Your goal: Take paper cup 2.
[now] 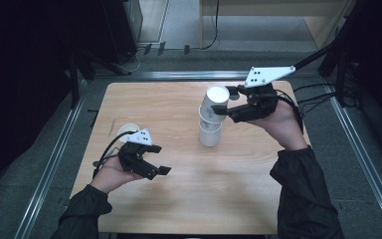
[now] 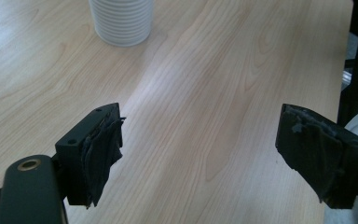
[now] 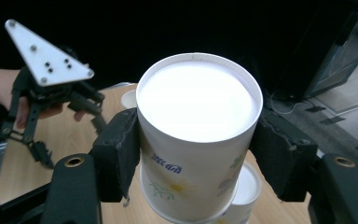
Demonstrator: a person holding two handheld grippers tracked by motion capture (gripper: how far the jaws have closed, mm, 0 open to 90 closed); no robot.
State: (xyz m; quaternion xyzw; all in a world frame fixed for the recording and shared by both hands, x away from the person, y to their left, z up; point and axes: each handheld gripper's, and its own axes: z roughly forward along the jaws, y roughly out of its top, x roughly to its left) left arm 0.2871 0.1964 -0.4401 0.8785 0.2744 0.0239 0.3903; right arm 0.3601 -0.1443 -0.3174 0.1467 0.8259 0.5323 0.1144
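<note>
High view: the wooden counter (image 1: 179, 199) carries a stack of upside-down paper cups (image 1: 210, 133) right of centre. The right gripper (image 1: 220, 110) holds the top cup (image 1: 214, 102) of that stack, its jaws closed against the cup's two sides. The top cup sits tilted and appears not yet seated on the cup beneath. Judged from this, the stacking is well along: two cups are in place and a third is being added. One more cup (image 1: 128, 130) stands near the counter's left edge, open end up, just behind the left gripper (image 1: 160, 172); it remains to be stacked.

Left gripper view: its jaws stand wide apart and hold nothing.

No contents can be seen in any cup; the single cup's interior is too small to judge.
</note>
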